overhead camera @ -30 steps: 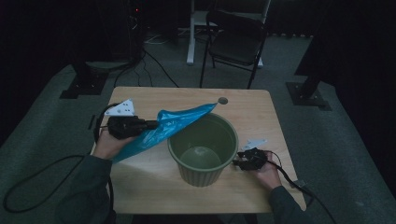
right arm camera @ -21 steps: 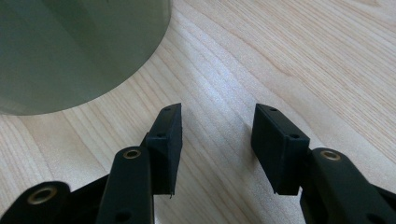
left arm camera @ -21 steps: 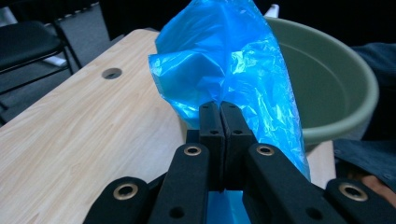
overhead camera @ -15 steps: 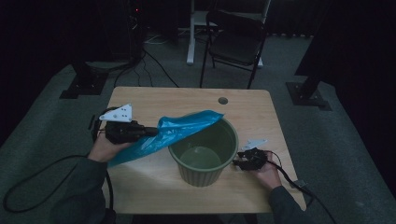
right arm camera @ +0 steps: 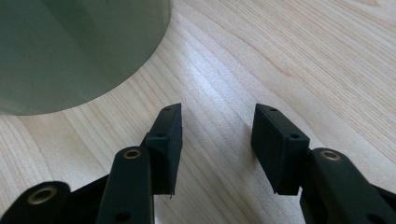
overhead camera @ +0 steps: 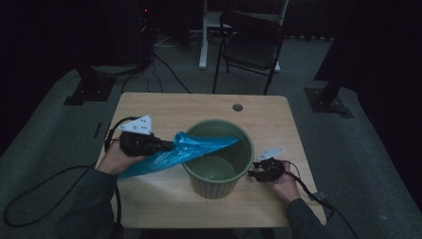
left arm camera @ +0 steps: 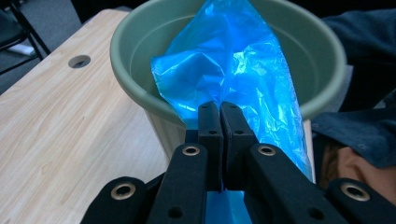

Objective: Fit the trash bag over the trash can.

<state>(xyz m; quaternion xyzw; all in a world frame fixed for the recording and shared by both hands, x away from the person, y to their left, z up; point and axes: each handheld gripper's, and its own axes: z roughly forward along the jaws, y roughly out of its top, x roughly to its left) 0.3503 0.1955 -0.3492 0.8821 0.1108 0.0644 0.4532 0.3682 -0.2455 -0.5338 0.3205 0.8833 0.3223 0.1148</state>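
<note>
Blue bag (overhead camera: pixel 184 152), clenched in left hand-held gripper (overhead camera: pixel 164 146), drapes over green pot (overhead camera: pixel 219 162); right hand-held gripper (overhead camera: pixel 255 174) gapes beside it.

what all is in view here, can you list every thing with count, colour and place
bucket: 1, green, upright at the middle of the table
plastic bag: 1, blue, draped over the bucket's left rim, one end inside
table: 1, light wood, with a round hole near its far edge
chair: 1, dark, on the floor beyond the table
left gripper: 1, black, left of the bucket, fingers shut on the plastic bag
right gripper: 1, black, right of the bucket, fingers open over the table, nothing between them
</note>
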